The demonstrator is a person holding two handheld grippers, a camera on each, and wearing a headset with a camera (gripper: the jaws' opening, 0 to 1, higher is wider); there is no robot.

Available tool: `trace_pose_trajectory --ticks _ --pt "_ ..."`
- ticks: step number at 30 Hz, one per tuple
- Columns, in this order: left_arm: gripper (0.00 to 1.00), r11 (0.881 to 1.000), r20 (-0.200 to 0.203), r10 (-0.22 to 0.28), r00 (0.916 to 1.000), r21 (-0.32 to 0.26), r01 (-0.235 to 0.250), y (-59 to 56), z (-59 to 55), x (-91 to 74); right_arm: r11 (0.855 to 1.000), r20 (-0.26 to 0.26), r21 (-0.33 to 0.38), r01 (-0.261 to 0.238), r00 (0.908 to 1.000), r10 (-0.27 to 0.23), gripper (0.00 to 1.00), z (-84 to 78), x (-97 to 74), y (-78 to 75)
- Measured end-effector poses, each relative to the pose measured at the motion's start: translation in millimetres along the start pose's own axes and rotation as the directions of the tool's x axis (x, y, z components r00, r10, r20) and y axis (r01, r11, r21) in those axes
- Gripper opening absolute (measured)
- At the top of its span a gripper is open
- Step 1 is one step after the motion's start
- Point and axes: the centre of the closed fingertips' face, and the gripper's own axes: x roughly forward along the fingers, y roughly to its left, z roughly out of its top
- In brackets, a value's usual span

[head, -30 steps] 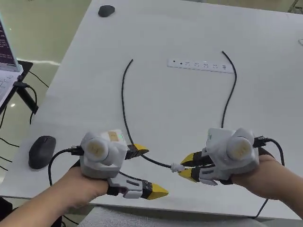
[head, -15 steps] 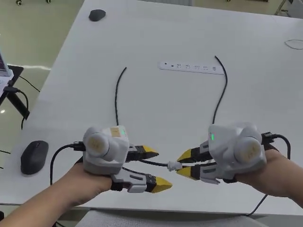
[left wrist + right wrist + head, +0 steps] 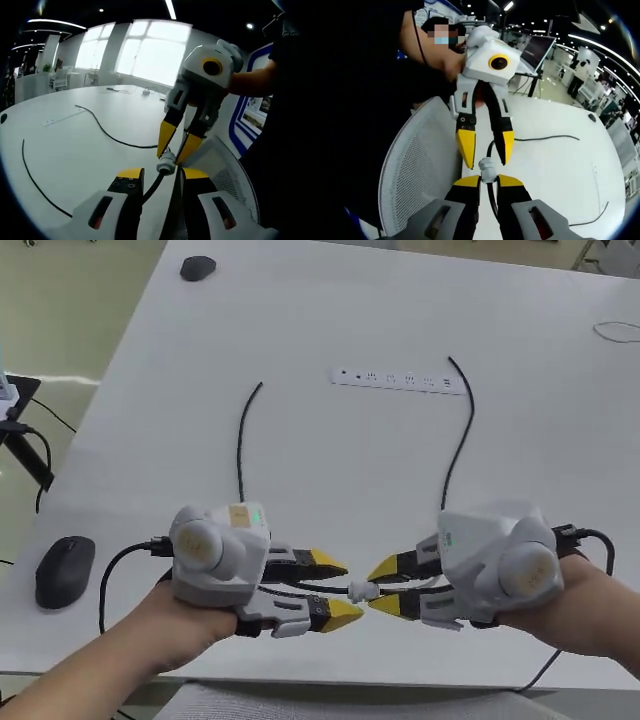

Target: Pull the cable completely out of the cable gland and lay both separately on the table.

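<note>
White workbench (image 3: 330,470) in a bright office. Near the front edge, a white cable gland (image 3: 359,590) threaded on a long black cable (image 3: 240,450), set between two facing tools. Left gripper (image 3: 347,589) spread wide astride the cable, just beside the gland. Right gripper (image 3: 375,588) with tips against the gland; clamped or merely flanking, cannot tell. Probably the gripping step before the pull: next, clamp both firmly, then draw apart. No legible writing, even on the power strip (image 3: 400,380).
</note>
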Motion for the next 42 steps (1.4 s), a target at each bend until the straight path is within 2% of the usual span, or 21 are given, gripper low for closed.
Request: trace_pose_trajectory --ticks 9,21,24,27,30,32,34,36,37,38,39,41,42 --pt "0.17 1.000 0.011 -0.026 0.9996 0.016 0.025 -2.5 4.0 0.9 1.000 0.000 -0.031 -0.006 1.0000 0.006 0.06 -0.2 1.2 -0.8" --pt "0.16 0.998 -0.007 -0.039 0.9992 0.050 0.040 -5.3 2.3 1.6 0.998 0.010 -0.064 -0.012 0.9999 0.013 0.08 -1.6 1.7 1.7" --pt "0.15 0.998 -0.007 -0.040 0.9992 0.057 0.040 -6.0 3.3 0.1 1.000 0.032 -0.003 -0.014 0.9994 0.014 0.08 -0.6 1.3 1.8" --pt "0.15 0.998 -0.005 -0.037 0.9993 0.051 0.038 -6.7 3.9 0.1 1.000 0.041 0.021 -0.013 0.9991 0.012 0.08 0.1 0.0 1.8" --pt "0.15 0.998 -0.012 -0.040 0.9991 0.056 0.041 -7.9 3.4 0.3 0.998 0.047 0.064 -0.021 0.9987 0.018 0.10 -0.8 -0.8 2.1" --pt "0.15 0.996 -0.018 -0.043 0.9989 0.078 0.044 -8.8 3.0 0.5 0.992 0.069 0.119 -0.042 0.9970 0.034 0.14 -0.9 -1.7 3.3" --pt "0.15 0.995 -0.020 -0.042 0.9989 0.088 0.043 -8.3 3.4 -0.1 0.975 0.079 0.210 -0.072 0.9953 0.056 0.19 -4.6 -2.5 4.8" --pt "0.15 0.994 -0.017 -0.041 0.9990 0.101 0.043 -7.7 4.8 -0.7 0.958 0.127 0.265 -0.106 0.9891 0.074 0.18 -4.9 -4.6 2.9" --pt "0.15 0.994 -0.016 -0.041 0.9990 0.104 0.043 -7.6 5.4 -0.9 0.942 0.148 0.308 -0.131 0.9850 0.089 0.18 -4.8 -5.8 4.3" --pt "0.15 0.993 -0.016 -0.043 0.9989 0.110 0.045 -7.7 6.3 -1.3 0.915 0.178 0.372 -0.157 0.9793 0.096 0.17 -5.2 -7.5 3.0" --pt "0.15 0.992 -0.020 -0.047 0.9987 0.119 0.049 -7.9 6.6 -1.6 0.895 0.202 0.408 -0.181 0.9738 0.105 0.18 -6.2 -8.7 1.7" --pt "0.15 0.989 -0.027 -0.048 0.9985 0.136 0.052 -7.8 6.4 -1.7 0.881 0.219 0.433 -0.190 0.9705 0.102 0.16 -9.7 -10.5 -3.3" --pt "0.15 0.989 -0.030 -0.048 0.9984 0.138 0.051 -7.6 6.4 -1.7 0.868 0.236 0.454 -0.200 0.9666 0.100 0.17 -9.8 -11.4 -5.8"
